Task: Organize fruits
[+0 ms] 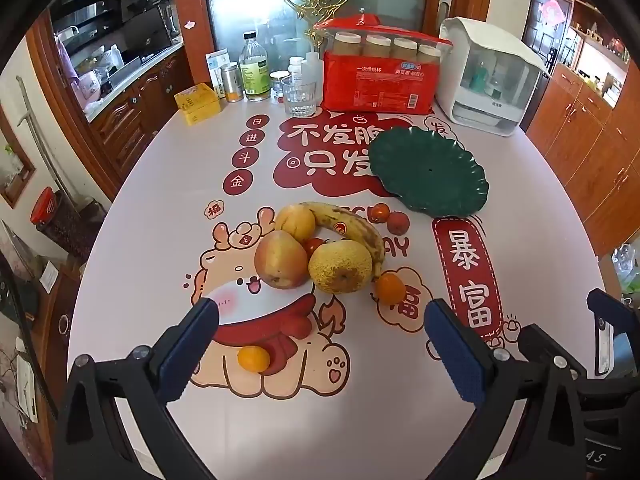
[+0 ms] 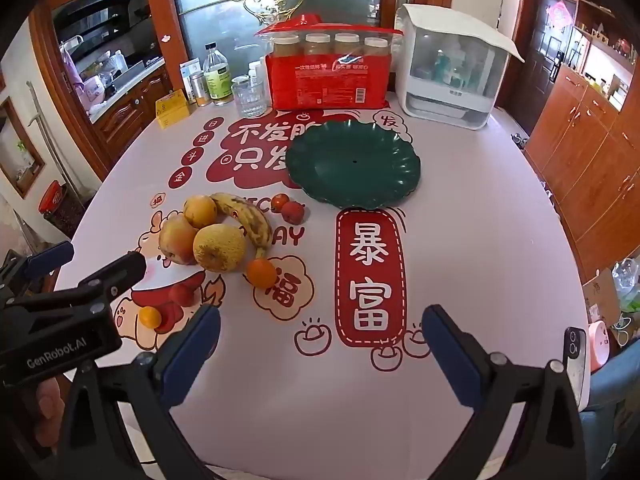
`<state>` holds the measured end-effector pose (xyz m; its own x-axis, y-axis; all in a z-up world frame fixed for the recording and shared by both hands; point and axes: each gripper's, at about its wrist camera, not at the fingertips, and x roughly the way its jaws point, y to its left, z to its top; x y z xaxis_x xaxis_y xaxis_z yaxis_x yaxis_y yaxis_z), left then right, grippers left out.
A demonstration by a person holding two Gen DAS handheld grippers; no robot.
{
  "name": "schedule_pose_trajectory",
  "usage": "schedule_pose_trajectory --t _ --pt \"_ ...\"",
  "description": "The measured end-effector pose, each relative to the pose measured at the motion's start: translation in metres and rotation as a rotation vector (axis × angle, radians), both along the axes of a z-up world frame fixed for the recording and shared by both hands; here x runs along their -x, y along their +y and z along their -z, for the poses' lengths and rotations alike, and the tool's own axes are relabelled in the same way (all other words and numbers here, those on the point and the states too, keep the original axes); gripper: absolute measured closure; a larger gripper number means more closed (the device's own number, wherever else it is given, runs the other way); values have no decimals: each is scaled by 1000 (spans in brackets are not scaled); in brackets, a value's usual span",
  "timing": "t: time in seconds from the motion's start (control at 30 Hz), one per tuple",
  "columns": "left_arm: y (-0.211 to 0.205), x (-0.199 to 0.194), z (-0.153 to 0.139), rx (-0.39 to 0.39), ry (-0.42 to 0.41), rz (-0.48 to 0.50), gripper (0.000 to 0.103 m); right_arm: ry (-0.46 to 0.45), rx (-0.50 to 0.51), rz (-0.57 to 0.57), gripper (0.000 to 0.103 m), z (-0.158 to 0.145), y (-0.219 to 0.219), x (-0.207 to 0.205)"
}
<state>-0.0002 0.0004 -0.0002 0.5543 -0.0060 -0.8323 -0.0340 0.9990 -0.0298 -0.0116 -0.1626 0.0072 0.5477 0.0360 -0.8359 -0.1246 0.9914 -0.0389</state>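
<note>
Both grippers, left gripper (image 1: pixel 320 316) and right gripper (image 2: pixel 320 316), are hovering with jaws spread and empty. Fruits (image 1: pixel 320 248) are lying clustered beside the bare green plate (image 2: pixel 354 164). Sorting likely hasn't started; next, reaching for 1 fruit.

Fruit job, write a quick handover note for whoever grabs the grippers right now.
Left gripper: open, empty, above the table short of the fruit.
Right gripper: open, empty, further right.
Plate: bare, behind the fruit to the right.
Banana, apple, pear, peach clustered; oranges and small red fruits lie loose.
Done: nothing.
Left: probably move all the fruit onto the plate.
</note>
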Motion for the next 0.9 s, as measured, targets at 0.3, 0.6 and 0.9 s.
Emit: schedule_pose_trajectory --t 0.3,0.6,0.9 --pt "-6 -1 1 -21 -6 -9 1 -3 2 10 2 -7 7 -3" --pt "6 -2 -1 -4 -6 -7 2 -22 -5 -12 2 -8 8 -2" --pt "7 1 -3 -4 -14 -17 3 -39 -12 -28 2 -6 9 -1"
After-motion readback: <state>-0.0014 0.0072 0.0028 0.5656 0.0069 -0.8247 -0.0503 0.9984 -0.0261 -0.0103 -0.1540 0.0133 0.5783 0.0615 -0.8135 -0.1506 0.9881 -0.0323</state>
